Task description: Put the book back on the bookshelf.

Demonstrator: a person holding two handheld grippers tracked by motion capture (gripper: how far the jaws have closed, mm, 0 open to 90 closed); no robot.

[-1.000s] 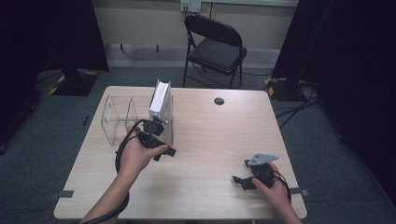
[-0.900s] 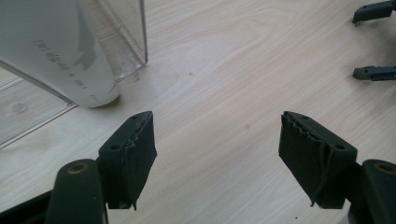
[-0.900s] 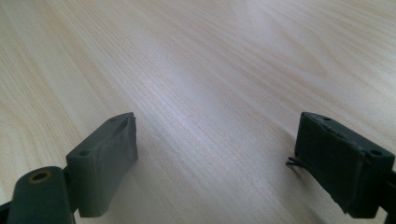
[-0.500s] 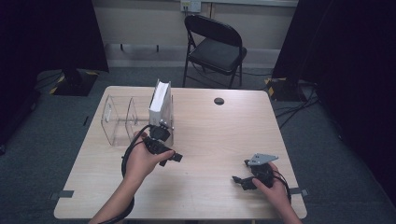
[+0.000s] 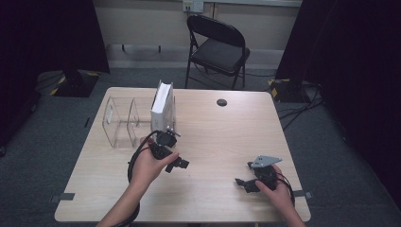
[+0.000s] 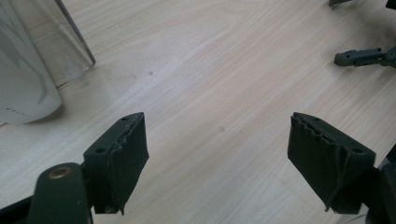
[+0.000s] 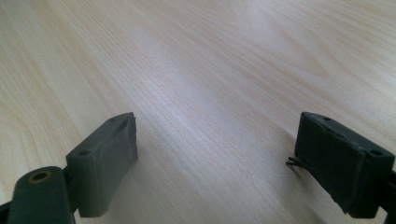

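The left gripper had its fingers spread wide with only bare wood between them, gripping nothing; they had just been opening. The white box stood upright beyond them, just clear of the fingertips, at the right end of a clear plastic rack on the surface. In the left gripper view, the rack's corner and the box's pale edge sat at the upper left, apart from the fingers. The left hand reached in from the bottom, the gripper held low over the wood. The right gripper lay near the front right edge, its fingers also wide apart and empty, cradled by the right hand.
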